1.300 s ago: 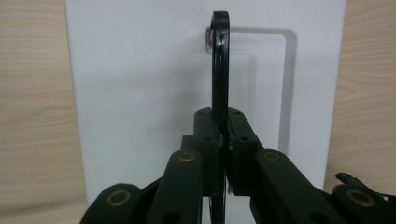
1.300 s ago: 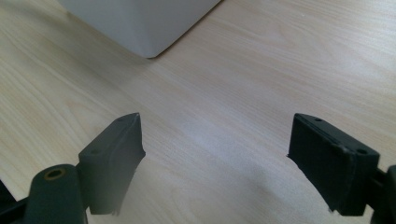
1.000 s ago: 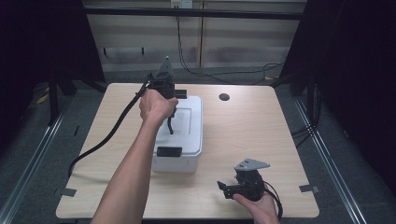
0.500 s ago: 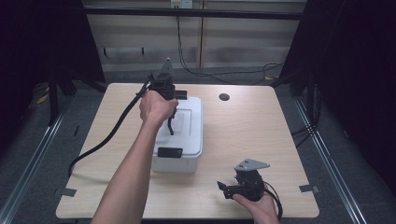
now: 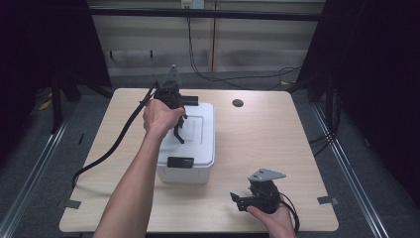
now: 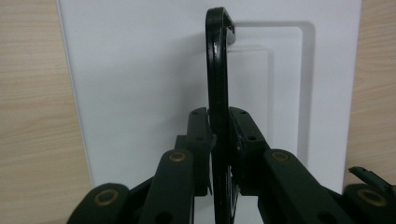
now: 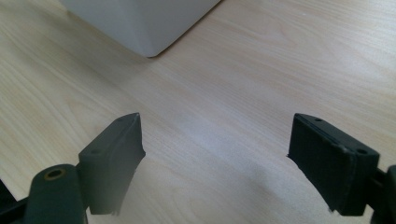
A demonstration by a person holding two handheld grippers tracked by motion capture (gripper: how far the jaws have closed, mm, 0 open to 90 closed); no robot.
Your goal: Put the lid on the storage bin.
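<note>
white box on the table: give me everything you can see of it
The white box is a matte, plastic-looking rectangular bin with rounded corners, standing upright left of centre on the wooden table. Its lid, closed as far as can be seen, has a recessed panel. A black latch sits on the near side. A black handle is raised from the lid, clamped in the left gripper.

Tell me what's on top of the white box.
On the white box lid stands a raised black handle, clamped by the left gripper. A black latch sits on its near side. Contents are hidden.

White box (image 5: 193, 148), black handle (image 6: 217, 70), pale wood-grain table (image 5: 257, 144).
</note>
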